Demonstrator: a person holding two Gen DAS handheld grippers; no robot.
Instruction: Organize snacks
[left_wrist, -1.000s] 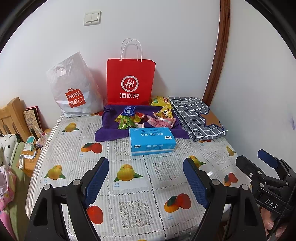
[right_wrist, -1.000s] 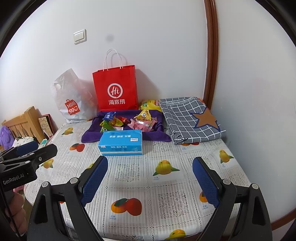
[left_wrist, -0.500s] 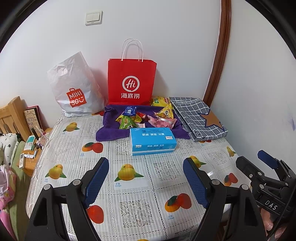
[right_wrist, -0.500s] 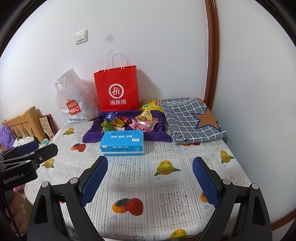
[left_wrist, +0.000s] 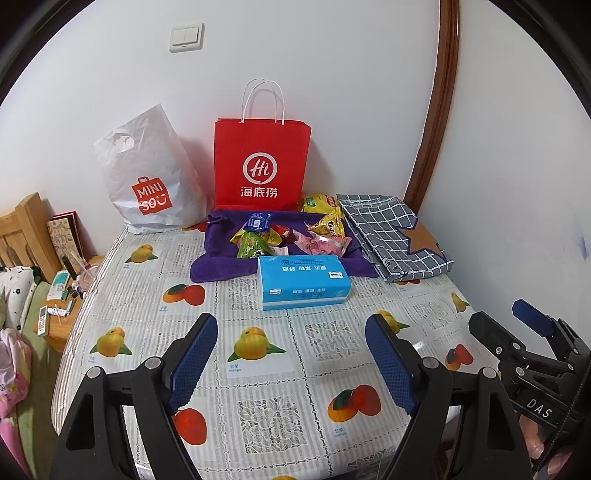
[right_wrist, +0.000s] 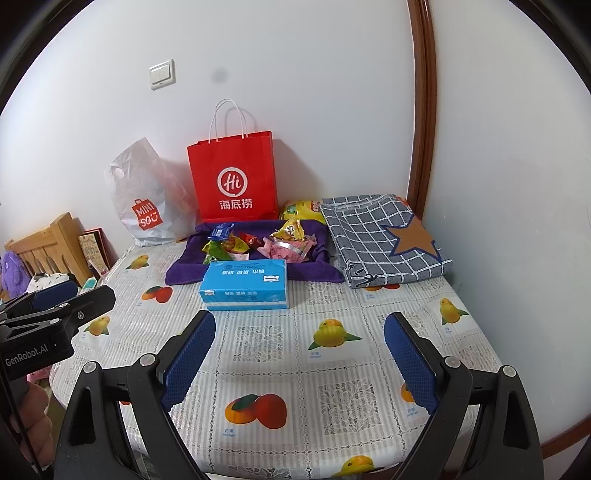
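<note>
1. Purple cloth tray (left_wrist: 221, 264) sits at the back of the counter (left_wrist: 332, 332), holding a loose pile of snacks (left_wrist: 288, 236): a blue packet, green and yellow wrappers, a red piece, a pink clear pack.
2. Yellow bag (left_wrist: 319, 203) lies just behind the tray, next to the red paper bag (left_wrist: 262, 166).
3. Red paper bag stands upright against the wall, handles up; contents not visible.
4. White plastic bag (left_wrist: 147, 177) stands to its left, contents not readable.
5. Blue tissue box (left_wrist: 303, 282) lies flat just in front of the tray, touching or nearly touching its front edge.
6. Grey checked fabric bag (left_wrist: 391, 236) with a brown star lies flat right of the tray.
7. Left tool (left_wrist: 291, 354): fingers wide apart, nothing between them, hovering over the near half of the counter.
8. Right tool (right_wrist: 299, 354): fingers also wide apart, holding nothing, well short of the tissue box.
9. Snacks are mixed, overlapping, unsorted, all inside the tray apart from the yellow bag.
</note>
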